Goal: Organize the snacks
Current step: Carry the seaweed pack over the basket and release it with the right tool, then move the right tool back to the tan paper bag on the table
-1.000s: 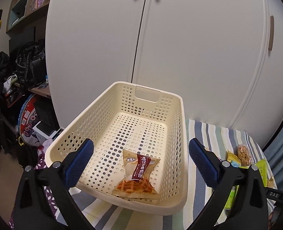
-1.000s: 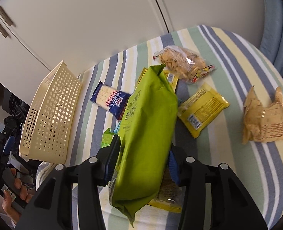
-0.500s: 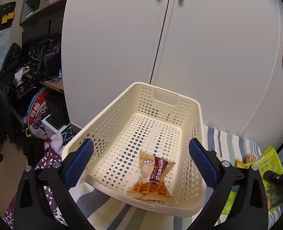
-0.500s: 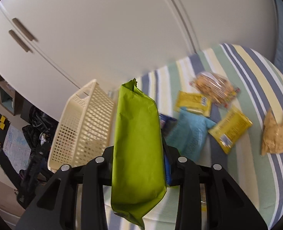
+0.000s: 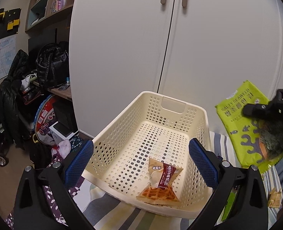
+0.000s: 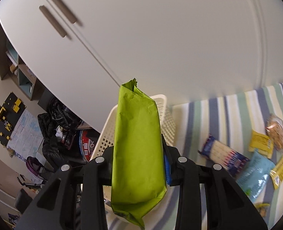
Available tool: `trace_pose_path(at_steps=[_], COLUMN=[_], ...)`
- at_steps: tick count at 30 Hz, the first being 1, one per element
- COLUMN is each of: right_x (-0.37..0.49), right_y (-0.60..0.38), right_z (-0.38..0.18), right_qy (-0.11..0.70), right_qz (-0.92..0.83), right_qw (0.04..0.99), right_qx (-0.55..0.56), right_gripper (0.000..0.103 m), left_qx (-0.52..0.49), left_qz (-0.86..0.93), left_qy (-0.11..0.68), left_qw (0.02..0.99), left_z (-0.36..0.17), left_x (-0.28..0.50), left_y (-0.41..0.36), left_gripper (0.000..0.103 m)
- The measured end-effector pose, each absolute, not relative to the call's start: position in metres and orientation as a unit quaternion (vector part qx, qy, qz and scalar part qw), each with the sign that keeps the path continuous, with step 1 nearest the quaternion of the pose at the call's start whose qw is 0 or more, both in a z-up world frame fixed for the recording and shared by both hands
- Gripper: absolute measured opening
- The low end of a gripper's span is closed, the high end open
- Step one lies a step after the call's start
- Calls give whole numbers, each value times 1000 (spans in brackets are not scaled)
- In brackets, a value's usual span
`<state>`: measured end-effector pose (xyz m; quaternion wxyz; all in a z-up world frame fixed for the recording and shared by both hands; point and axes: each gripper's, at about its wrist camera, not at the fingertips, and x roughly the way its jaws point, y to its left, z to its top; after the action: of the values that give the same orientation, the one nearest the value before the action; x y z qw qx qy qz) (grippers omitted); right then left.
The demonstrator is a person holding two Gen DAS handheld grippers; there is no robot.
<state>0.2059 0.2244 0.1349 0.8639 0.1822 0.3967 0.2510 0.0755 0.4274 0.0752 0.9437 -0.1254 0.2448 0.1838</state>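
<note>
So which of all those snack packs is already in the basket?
Only the waffle pack, lying flat on the basket floor. The green bag is up in the right tongs; the others lie on the striped cloth.

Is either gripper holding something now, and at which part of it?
The right gripper holds the green snack bag across its middle, pinched from both sides. The left gripper is open and holds nothing.

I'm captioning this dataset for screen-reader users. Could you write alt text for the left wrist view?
A cream perforated basket holding one wrapped waffle snack sits on a striped cloth, framed by the open left tongs. At right, the right tongs carry a green snack bag toward it, before white cupboard doors.
</note>
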Motion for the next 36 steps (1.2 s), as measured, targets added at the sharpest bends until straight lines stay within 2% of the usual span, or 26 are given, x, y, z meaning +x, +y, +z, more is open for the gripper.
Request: trace_pose_path(at_steps=[9,10,13,19,21,23,27,29,34,36], right_x=[235,236,235,233,232,228,220,215,204,197], right_y=[291,295,297,282,277,270,257,250,229,221], right_z=[116,114,112,108,105,104,103,101,101,102], right_qy=[425,426,423,423,422,419,410,407,390,378], right_qz=[262,259,252,237,232,225,212,205,164,147], right_qw=[854,856,860,863,865,868,878,881,901,911], right_qx=[145,138,134,141,142,142,129,128,93,73], right_gripper=[37,39,55,55,59,69,71,78,79,84], left_qx=[-136,-137,-142,-141,-140,-140,-137,-135,-128,-125], left_qz=[195,194,191,187,186,184,183,181,178,175], left_qy=[237,237,238,237,237,236,233,231,230,227], left_qw=[942,942,942,943,943,944,945,946,948,950], left_z=[76,76,77,78,78,79,81,82,83,84], left_x=[70,71,71,71,71,70,69,69,69,68], left_y=[437,437,438,437,437,436,434,432,427,424], left_gripper=[101,101,101,101,101,101,101,101,101,101])
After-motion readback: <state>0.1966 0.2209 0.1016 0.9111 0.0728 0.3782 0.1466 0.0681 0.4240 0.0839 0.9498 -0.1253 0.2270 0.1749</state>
